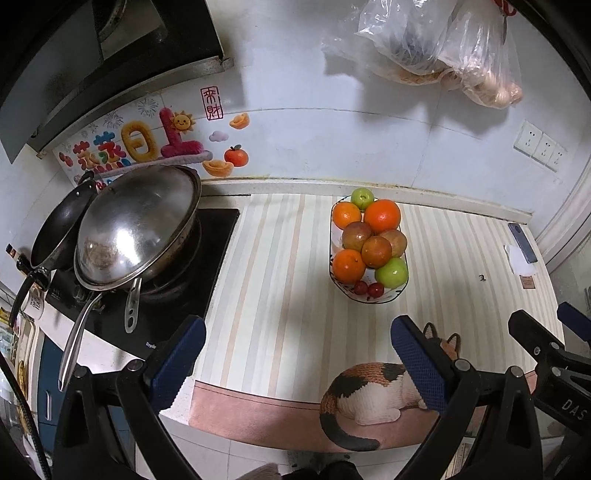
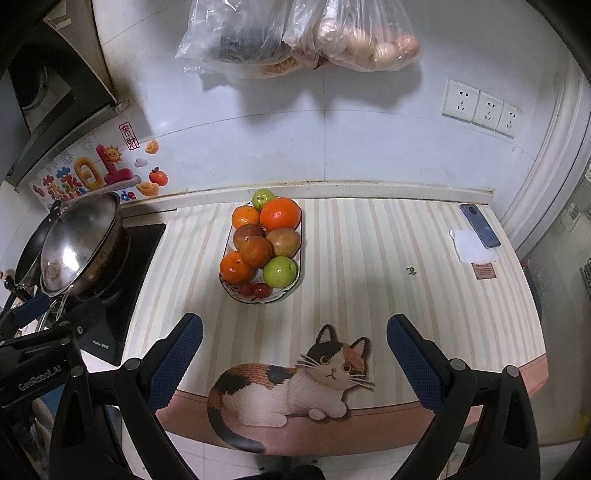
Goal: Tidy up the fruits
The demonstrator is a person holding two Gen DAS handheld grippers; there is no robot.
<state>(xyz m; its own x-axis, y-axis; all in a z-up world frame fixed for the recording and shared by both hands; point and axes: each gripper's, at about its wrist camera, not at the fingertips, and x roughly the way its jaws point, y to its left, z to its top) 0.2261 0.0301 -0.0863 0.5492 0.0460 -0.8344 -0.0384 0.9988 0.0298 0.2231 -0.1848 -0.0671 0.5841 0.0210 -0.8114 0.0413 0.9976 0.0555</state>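
Fruit: all of it sits piled in the oval dish (image 2: 297, 254), toward the back of the surface (image 2: 369, 266): three oranges (image 2: 280, 213), two green apples (image 2: 280, 271), a few brownish round fruits (image 2: 255, 251), two cherries (image 2: 260, 290) at the near end.
Progress: judged either finished or not begun (nothing lies loose on the mat, so no stray fruit shows as left to gather); which of the two, the views cannot settle.
Left gripper (image 1: 295, 354): wide open, holding nothing, hovering near the front edge.
Right gripper (image 2: 294, 354): wide open too, empty, just beside the left one, over the cat picture (image 2: 295, 384).
Edges: the front edge of the surface runs right under both grippers; back wall is just behind the dish.
Left side: stove (image 1: 207, 258) with a lidded wok (image 1: 136, 225) and its handles pointing forward (a snag risk for the left arm).
Right side: phone (image 2: 479, 225) and a paper (image 2: 472, 251) near the far corner, well apart from the dish.
Open room: a broad bare strip between grippers and dish, and to the dish's right.
Overhead: bags (image 2: 295, 33) hang on the wall above the dish.
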